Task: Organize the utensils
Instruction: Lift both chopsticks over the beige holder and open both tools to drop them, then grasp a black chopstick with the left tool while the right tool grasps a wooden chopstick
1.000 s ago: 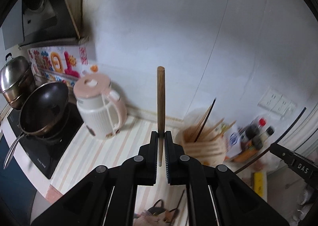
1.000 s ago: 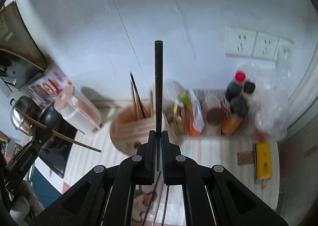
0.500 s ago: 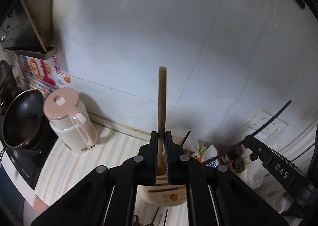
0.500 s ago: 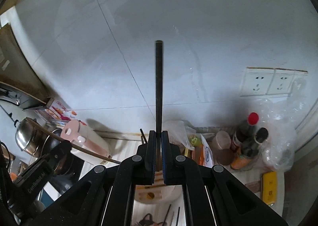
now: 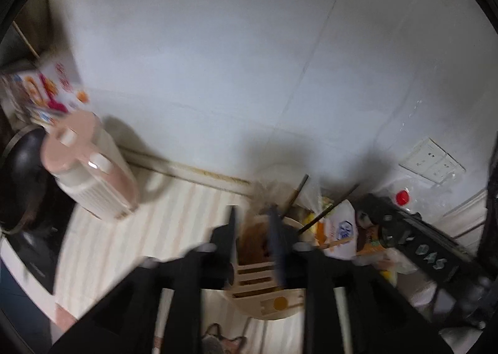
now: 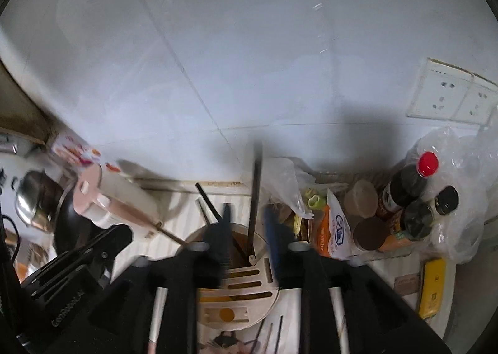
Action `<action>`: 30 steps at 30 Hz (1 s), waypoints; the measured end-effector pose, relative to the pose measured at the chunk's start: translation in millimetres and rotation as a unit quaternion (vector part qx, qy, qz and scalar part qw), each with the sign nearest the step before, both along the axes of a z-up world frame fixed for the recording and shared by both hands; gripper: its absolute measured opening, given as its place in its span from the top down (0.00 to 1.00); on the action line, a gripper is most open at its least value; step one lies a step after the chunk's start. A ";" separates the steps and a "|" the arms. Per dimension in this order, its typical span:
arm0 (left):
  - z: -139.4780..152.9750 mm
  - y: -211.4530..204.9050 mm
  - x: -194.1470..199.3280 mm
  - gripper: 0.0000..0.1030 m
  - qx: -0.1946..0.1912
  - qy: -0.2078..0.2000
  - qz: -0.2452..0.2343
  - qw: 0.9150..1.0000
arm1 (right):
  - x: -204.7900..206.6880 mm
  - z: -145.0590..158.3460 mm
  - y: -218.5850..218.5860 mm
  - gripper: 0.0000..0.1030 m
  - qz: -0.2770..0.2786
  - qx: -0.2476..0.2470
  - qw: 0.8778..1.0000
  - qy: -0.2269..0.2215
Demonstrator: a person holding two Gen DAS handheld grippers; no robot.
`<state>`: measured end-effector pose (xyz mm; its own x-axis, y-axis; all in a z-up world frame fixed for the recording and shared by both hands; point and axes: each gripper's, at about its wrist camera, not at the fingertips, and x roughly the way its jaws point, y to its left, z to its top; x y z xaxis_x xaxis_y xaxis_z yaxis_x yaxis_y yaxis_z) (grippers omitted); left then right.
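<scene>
A round beige utensil holder [image 6: 239, 295] with slots stands on the striped counter; it also shows in the left wrist view [image 5: 264, 298]. My right gripper [image 6: 249, 226] is open just above it, and the black chopstick [image 6: 255, 198] stands loose in the holder between the jaws. My left gripper [image 5: 256, 229] is open over the holder; the brown chopstick [image 5: 258, 223] is a blur dropping into it. Other chopsticks [image 5: 323, 214] lean in the holder. More chopsticks [image 6: 267, 335] lie on the counter below.
A pink and white kettle [image 5: 90, 167] stands at the left beside a black wok [image 6: 65, 223] on the stove. Sauce bottles [image 6: 411, 195], jars and food bags [image 6: 333, 229] crowd the right. A yellow object [image 6: 431, 285] lies at far right. Wall sockets [image 6: 451, 95] sit above.
Both grippers opened and let go of their chopsticks, which dropped into the holder. Both moved down closer to the holder.
</scene>
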<state>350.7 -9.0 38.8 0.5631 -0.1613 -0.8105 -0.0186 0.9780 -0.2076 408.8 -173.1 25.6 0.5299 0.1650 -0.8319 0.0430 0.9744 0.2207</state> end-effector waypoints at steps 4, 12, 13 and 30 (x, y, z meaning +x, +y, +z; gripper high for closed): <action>21.1 14.3 -21.5 0.20 0.003 -0.037 0.016 0.999 | -24.9 22.7 -19.0 0.56 -0.026 -0.011 0.999 -0.028; -16.8 35.4 -76.1 0.00 0.067 -0.044 0.044 0.996 | -102.2 7.4 -61.5 0.30 -0.087 -0.033 0.995 -0.033; -24.2 34.1 -79.6 0.00 0.074 -0.039 0.042 0.996 | -109.1 -0.6 -64.6 0.26 -0.091 -0.032 0.995 -0.027; -230.5 -30.3 -116.8 0.04 0.149 0.149 -0.057 0.976 | -177.5 -211.4 -109.5 0.46 -0.106 -0.060 0.976 0.183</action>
